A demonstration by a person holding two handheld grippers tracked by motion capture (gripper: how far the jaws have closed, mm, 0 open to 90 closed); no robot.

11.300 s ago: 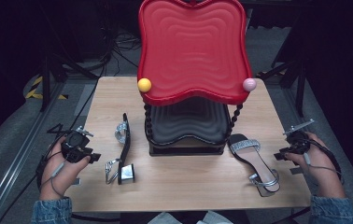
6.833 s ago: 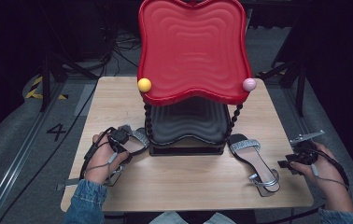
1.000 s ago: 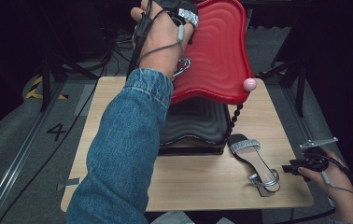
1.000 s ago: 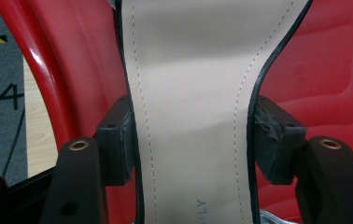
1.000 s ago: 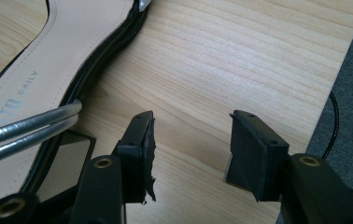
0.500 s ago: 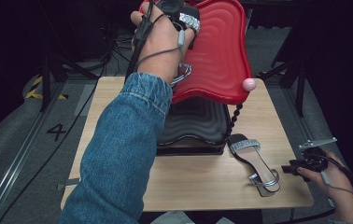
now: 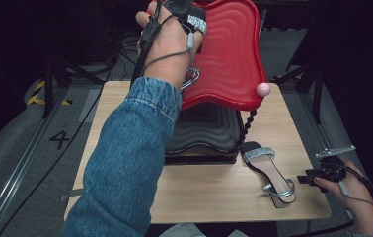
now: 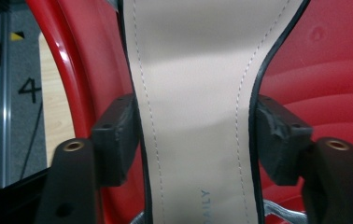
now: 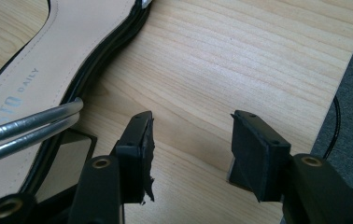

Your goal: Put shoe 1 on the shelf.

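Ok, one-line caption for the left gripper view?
Left gripper clamps a beige-insoled, black-edged sandal above the glossy red wavy tray.

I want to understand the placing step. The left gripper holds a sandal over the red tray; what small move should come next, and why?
Probably lower the sandal a little onto the red tray, then open. The left gripper has its fingers shut on the insole's narrow waist, with the tray's ribbed surface right behind. The other sandal lies on the table beside the open right gripper.

Recording studio or lab: black-draped surroundings, stand legs (image 7: 309, 79), floor cables (image 7: 83, 123), taped floor number "4" (image 7: 59, 139), wooden table (image 7: 214, 192).
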